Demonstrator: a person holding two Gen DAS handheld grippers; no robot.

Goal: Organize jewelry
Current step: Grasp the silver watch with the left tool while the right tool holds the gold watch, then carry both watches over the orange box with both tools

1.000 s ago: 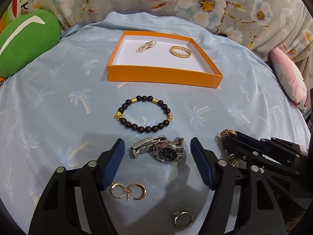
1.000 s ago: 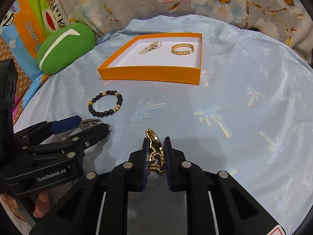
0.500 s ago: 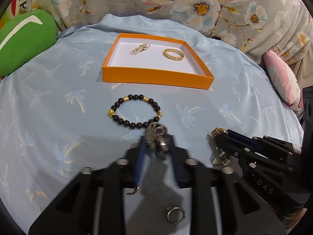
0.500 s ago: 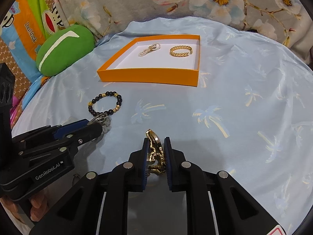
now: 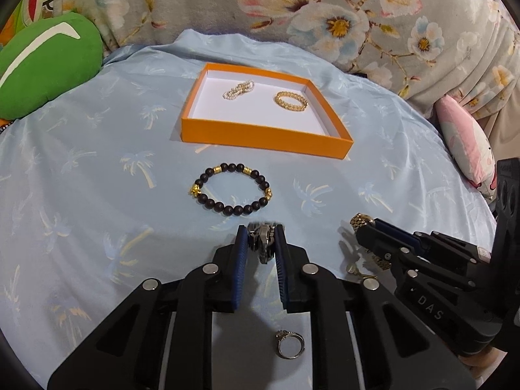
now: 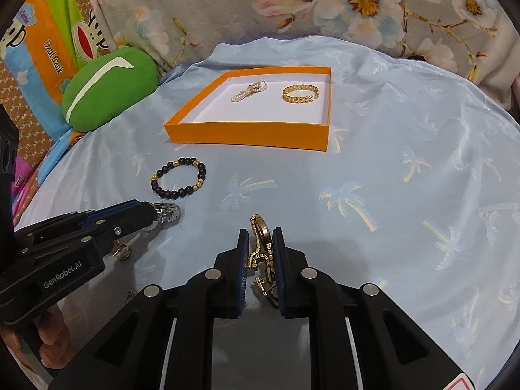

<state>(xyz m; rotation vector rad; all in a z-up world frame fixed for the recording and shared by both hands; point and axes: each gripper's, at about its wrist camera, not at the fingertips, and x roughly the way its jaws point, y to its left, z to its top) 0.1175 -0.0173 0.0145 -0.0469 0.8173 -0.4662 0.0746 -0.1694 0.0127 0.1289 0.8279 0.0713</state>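
Note:
My left gripper (image 5: 262, 237) is shut on a silver watch (image 5: 265, 242), held just above the blue cloth; its band shows in the right wrist view (image 6: 166, 214). My right gripper (image 6: 261, 240) is shut on a gold watch (image 6: 261, 250), also seen in the left wrist view (image 5: 361, 220). An orange tray (image 5: 265, 136) at the back holds a pearl piece (image 5: 239, 89) and a gold bangle (image 5: 290, 100). A black bead bracelet (image 5: 231, 189) lies in front of the tray.
A silver ring (image 5: 290, 347) lies under my left gripper. Gold hoop earrings (image 6: 122, 251) lie near the left gripper. A green cushion (image 5: 42, 65) sits at the far left, a pink pillow (image 5: 464, 143) at the right, floral fabric behind.
My left gripper closed on the silver watch and lifted it off the cloth. My right gripper kept hold of the gold watch and hardly moved.

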